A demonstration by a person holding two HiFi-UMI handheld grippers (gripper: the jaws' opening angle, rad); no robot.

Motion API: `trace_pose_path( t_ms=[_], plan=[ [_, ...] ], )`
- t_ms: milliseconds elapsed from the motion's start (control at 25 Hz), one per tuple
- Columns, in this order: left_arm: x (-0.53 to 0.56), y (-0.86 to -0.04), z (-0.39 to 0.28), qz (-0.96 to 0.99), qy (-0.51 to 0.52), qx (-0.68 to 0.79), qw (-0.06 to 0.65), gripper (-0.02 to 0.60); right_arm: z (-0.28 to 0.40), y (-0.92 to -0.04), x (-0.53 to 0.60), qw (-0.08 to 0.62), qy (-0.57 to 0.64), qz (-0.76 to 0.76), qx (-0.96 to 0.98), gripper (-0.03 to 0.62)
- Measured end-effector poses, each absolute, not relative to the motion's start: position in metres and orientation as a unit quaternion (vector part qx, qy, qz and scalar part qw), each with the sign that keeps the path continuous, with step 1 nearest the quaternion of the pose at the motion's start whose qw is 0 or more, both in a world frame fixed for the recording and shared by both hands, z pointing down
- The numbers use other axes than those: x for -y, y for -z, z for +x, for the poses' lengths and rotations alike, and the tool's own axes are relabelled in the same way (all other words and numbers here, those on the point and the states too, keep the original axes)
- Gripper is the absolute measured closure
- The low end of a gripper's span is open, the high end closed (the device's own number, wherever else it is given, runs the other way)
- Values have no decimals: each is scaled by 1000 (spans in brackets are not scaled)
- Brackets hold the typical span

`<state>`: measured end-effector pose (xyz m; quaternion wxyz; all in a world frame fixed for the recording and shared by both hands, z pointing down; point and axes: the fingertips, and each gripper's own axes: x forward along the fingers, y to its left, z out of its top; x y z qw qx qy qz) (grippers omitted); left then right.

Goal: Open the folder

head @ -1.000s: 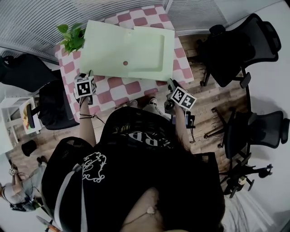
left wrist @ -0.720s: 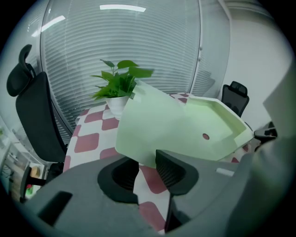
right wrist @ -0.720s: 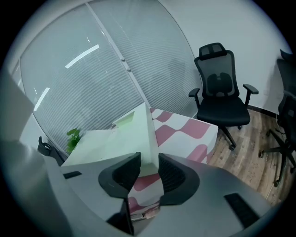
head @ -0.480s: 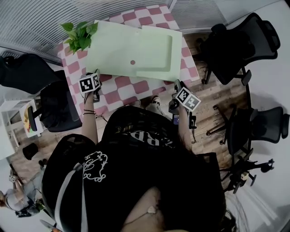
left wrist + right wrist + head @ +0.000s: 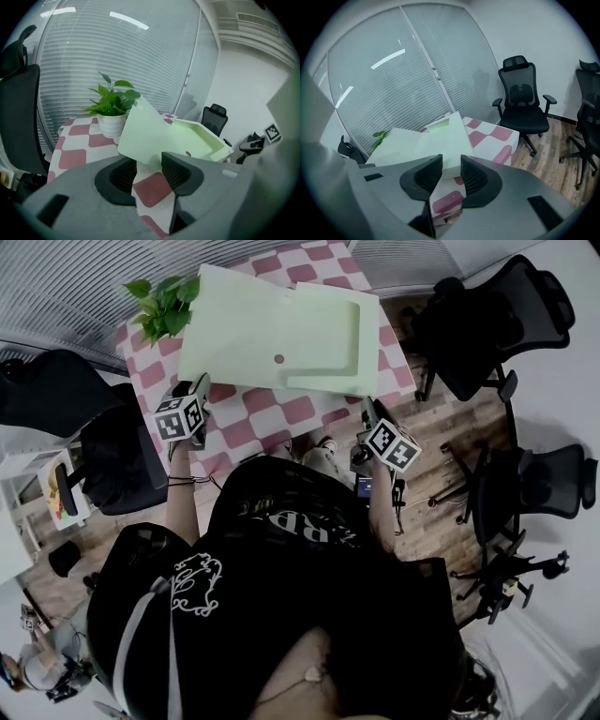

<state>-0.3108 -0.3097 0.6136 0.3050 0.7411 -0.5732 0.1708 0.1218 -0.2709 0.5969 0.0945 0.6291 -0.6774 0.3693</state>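
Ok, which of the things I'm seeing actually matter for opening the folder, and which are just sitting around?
For the job:
green folder, apparently spread open already
checkered table under it

Just lying about:
potted plant at the folder's corner
black office chairs around the table

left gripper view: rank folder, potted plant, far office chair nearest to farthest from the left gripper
1. folder, corner right at the left gripper, whose jaws are opening, not pinching it
2. potted plant, left, behind the folder
3. office chair, right, beyond the table
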Motion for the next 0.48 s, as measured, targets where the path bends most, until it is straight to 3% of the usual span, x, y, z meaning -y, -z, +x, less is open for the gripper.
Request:
trace_pose_path(
  t_ms=[480],
  plan=[
    [291,-590,-281,781,-217,537,234,420,81,-552,248,80,-325,584,740,490]
  ],
)
